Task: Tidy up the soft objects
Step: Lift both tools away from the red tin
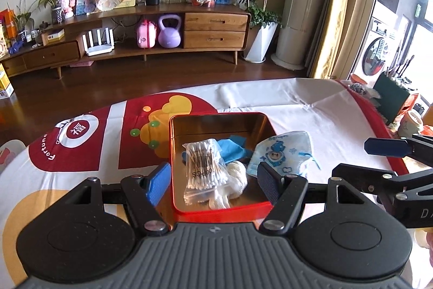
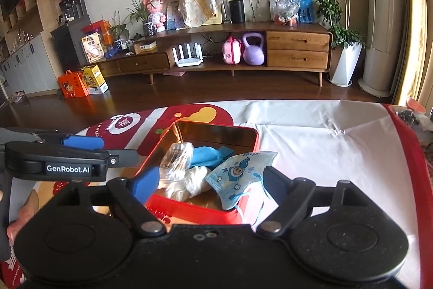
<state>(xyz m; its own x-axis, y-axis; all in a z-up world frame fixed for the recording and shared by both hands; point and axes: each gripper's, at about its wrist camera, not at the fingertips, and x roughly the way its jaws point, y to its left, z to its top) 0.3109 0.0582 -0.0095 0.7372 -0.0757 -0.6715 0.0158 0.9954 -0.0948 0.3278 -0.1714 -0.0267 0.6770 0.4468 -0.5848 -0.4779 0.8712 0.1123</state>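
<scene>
Sitting in the lower middle of both views, the red tin (image 1: 220,209) holds a bag of cotton swabs (image 1: 204,167), a white cloth bundle (image 1: 234,180) and a blue cloth (image 1: 232,148), while a child's face mask (image 1: 284,153) drapes over its right rim. The left tongs (image 1: 213,180) stand apart with nothing gripped, the tin's contents showing between their pads. The right tongs (image 2: 209,184) also stand apart and empty, just in front of the mask. The swab bag reads "00PCS"; the tabletop (image 1: 311,110) cloth shows "Fortune"; the left tongs' body reads "GenRobot.AI".
</scene>
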